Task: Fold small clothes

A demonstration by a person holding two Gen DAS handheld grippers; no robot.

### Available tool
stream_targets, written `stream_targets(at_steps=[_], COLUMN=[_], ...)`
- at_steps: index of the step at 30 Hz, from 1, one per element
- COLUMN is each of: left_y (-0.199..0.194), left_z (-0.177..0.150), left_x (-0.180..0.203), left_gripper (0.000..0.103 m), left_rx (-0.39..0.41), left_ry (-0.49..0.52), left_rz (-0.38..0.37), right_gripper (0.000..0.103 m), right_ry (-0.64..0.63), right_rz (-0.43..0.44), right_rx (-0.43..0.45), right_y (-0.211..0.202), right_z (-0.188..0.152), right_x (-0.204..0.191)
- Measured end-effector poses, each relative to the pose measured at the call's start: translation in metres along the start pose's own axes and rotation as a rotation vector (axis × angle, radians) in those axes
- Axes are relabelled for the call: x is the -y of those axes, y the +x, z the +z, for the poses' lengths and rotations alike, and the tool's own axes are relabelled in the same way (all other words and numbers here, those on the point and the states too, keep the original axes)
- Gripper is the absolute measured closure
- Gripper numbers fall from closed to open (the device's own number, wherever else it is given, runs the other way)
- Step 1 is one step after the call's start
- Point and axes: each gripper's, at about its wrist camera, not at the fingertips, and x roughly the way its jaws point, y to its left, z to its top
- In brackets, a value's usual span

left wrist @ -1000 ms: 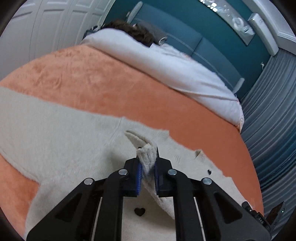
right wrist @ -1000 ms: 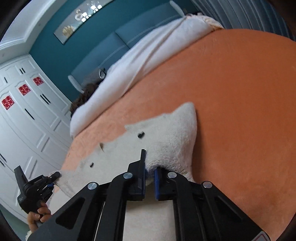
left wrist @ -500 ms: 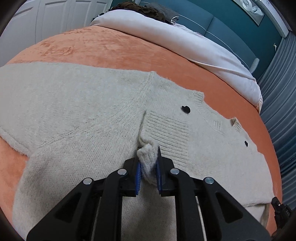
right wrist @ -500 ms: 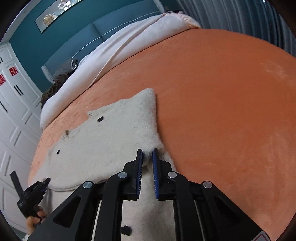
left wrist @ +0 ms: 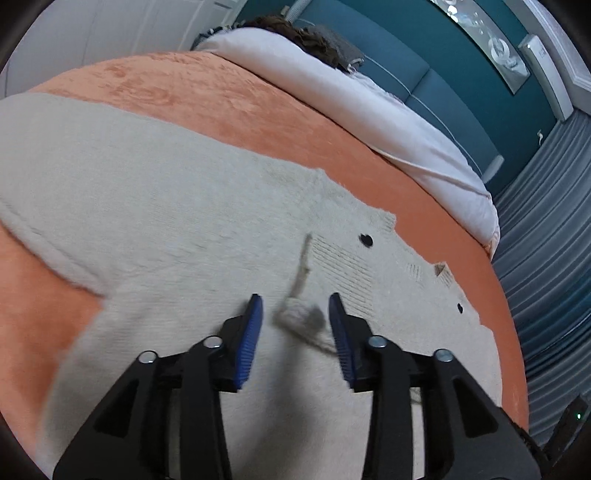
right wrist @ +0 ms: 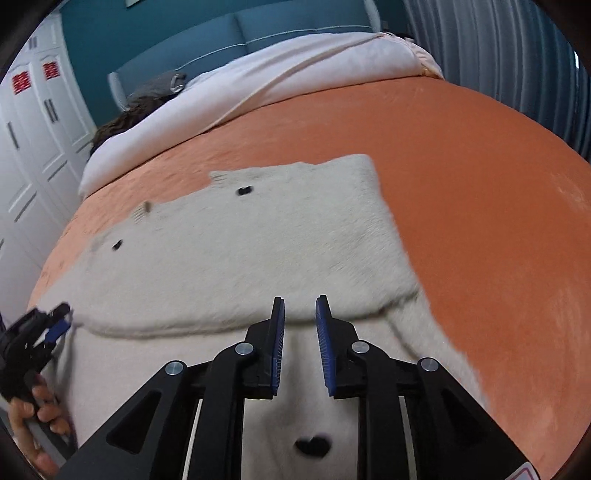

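Note:
A cream knitted cardigan with small dark buttons lies on the orange bed cover, its top part folded down over the body; it also shows in the right wrist view. My left gripper is open and empty just above the knit, with a small raised cuff fold lying between its fingertips. My right gripper is open and empty over the folded edge. The left gripper also shows at the left edge of the right wrist view, held by a hand.
The orange bed cover spreads to the right and far side. A white duvet lies rolled along the bed's head, with a dark-haired head at its end. White wardrobe doors stand left, grey curtains right.
Both grippers have opened and let go of the cardigan. The folded part now lies flat on the body, and both grippers have drawn back a little.

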Motion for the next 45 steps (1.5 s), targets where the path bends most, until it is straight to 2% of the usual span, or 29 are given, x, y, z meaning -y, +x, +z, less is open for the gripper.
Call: stream_targets(at_steps=[3, 5, 8, 9, 11, 13, 14, 16, 17, 18, 19, 20, 21, 23, 27, 29, 31, 33, 36, 37, 38, 39, 42, 45], left_y=[-0.048, -0.079, -0.119, -0.128, -0.138, -0.140, -0.140, -0.140, -0.137, -0.133, -0.127, -0.126, -0.126, -0.133, -0.147, -0.149, -0.142, -0.122, -0.081, -0.064, -0.048, -0.036, -0.020, -0.026], left_z=[0.015, 0.034, 0.067, 0.077, 0.097, 0.109, 0.113, 0.120, 0.124, 0.128, 0.133, 0.139, 0.143, 0.156, 0.168, 0.158, 0.135, 0.097, 0.033, 0.007, -0.017, -0.037, -0.071, -0.076], left_x=[-0.047, -0.096, -0.175, -0.199, -0.249, -0.290, -0.302, -0.308, -0.307, -0.305, -0.303, -0.302, -0.296, -0.267, -0.149, -0.073, 0.002, 0.067, 0.126, 0.139, 0.147, 0.147, 0.125, 0.079], left_gripper=[0.036, 0.025, 0.024, 0.020, 0.020, 0.020, 0.022, 0.024, 0.036, 0.059, 0.072, 0.091, 0.090, 0.091, 0.091, 0.091, 0.091, 0.090, 0.085, 0.080, 0.061, 0.050, 0.045, 0.039], left_rx=[0.068, 0.101, 0.173, 0.189, 0.205, 0.203, 0.219, 0.253, 0.249, 0.241, 0.218, 0.200, 0.198, 0.252, 0.311, 0.317, 0.275, 0.181, 0.044, -0.017, -0.071, -0.099, -0.152, -0.160], left_ry=[-0.039, -0.101, -0.195, -0.229, -0.320, -0.421, -0.453, -0.460, -0.449, -0.435, -0.424, -0.420, -0.415, -0.354, -0.075, 0.060, 0.166, 0.241, 0.302, 0.309, 0.307, 0.285, 0.164, 0.008], left_rz=[0.072, 0.158, 0.332, 0.373, 0.450, 0.478, 0.468, 0.478, 0.493, 0.491, 0.465, 0.450, 0.444, 0.396, 0.258, 0.142, 0.006, -0.106, -0.181, -0.196, -0.184, -0.162, -0.129, -0.114], right_gripper=[0.078, 0.070, 0.064, 0.062, 0.058, 0.057, 0.056, 0.054, 0.052, 0.051, 0.049, 0.046, 0.046, 0.044, 0.044, 0.042, 0.041, 0.040, 0.038, 0.037, 0.037, 0.037, 0.035, 0.034], right_ry=[-0.115, -0.167, -0.185, -0.193, -0.201, -0.199, -0.197, -0.180, -0.174, -0.167, -0.162, -0.159, -0.160, -0.163, -0.153, -0.141, -0.130, -0.121, -0.107, -0.098, -0.089, -0.079, -0.053, -0.027], right_rz=[0.044, 0.058, 0.044, 0.031, 0.025, 0.030, 0.036, 0.059, 0.070, 0.083, 0.094, 0.107, 0.113, 0.113, 0.131, 0.150, 0.171, 0.190, 0.215, 0.228, 0.241, 0.253, 0.293, 0.318], right_rx=[-0.010, -0.028, -0.062, -0.053, -0.057, -0.052, -0.050, -0.051, -0.051, -0.051, -0.052, -0.052, -0.052, -0.049, -0.043, -0.041, -0.042, -0.042, -0.043, -0.043, -0.044, -0.045, -0.052, -0.067], right_y=[-0.023, -0.026, -0.022, -0.023, -0.018, -0.019, -0.021, -0.019, -0.018, -0.017, -0.018, -0.017, -0.017, -0.017, -0.017, -0.017, -0.018, -0.018, -0.018, -0.019, -0.018, -0.018, -0.019, -0.020], right_z=[-0.039, -0.063, -0.078, -0.079, -0.081, -0.086, -0.088, -0.087, -0.087, -0.087, -0.088, -0.088, -0.088, -0.089, -0.089, -0.089, -0.089, -0.088, -0.088, -0.087, -0.087, -0.086, -0.083, -0.079], right_x=[-0.023, -0.035, -0.046, -0.050, -0.052, -0.053, -0.051, -0.048, -0.046, -0.044, -0.043, -0.043, -0.043, -0.043, -0.042, -0.040, -0.038, -0.036, -0.035, -0.034, -0.032, -0.031, -0.027, -0.024])
